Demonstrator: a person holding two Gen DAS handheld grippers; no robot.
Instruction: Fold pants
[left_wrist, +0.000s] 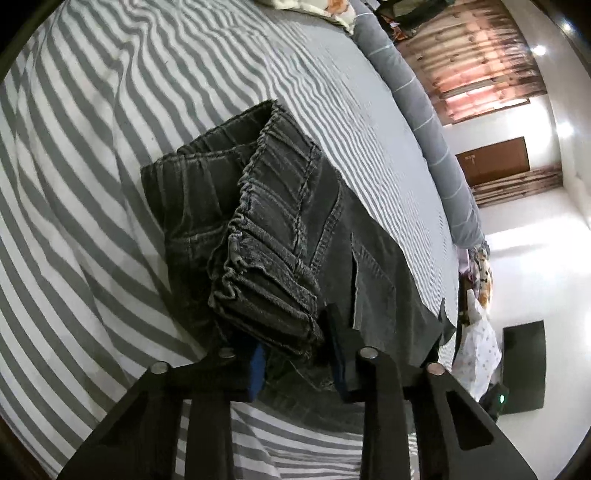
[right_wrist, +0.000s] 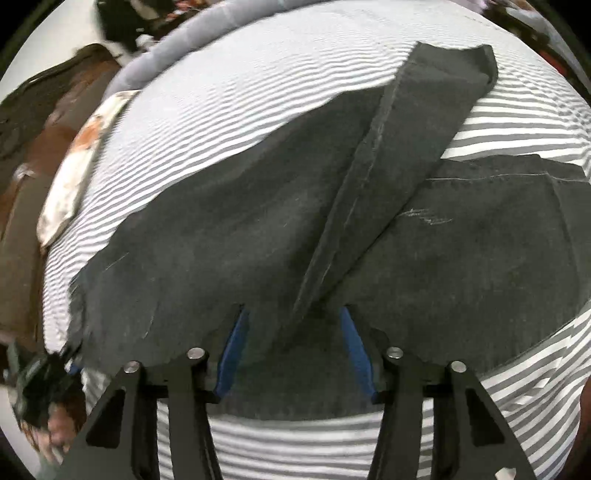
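The dark grey denim pants lie on the striped bed sheet, with the gathered elastic waistband doubled over towards me. My left gripper is at the near corner of that waistband, and the bunched band fills the gap between its blue pads, so it is shut on it. In the right wrist view a pant leg spreads flat, and a raised fold runs diagonally up to the far right. My right gripper stands open over the near end of this fold, its pads wide apart and clear of the cloth.
A long grey bolster lines the far edge of the bed. Beyond it are the white floor, a wooden door and a black mat. A patterned cloth lies at the bed's left edge in the right wrist view, which is blurred.
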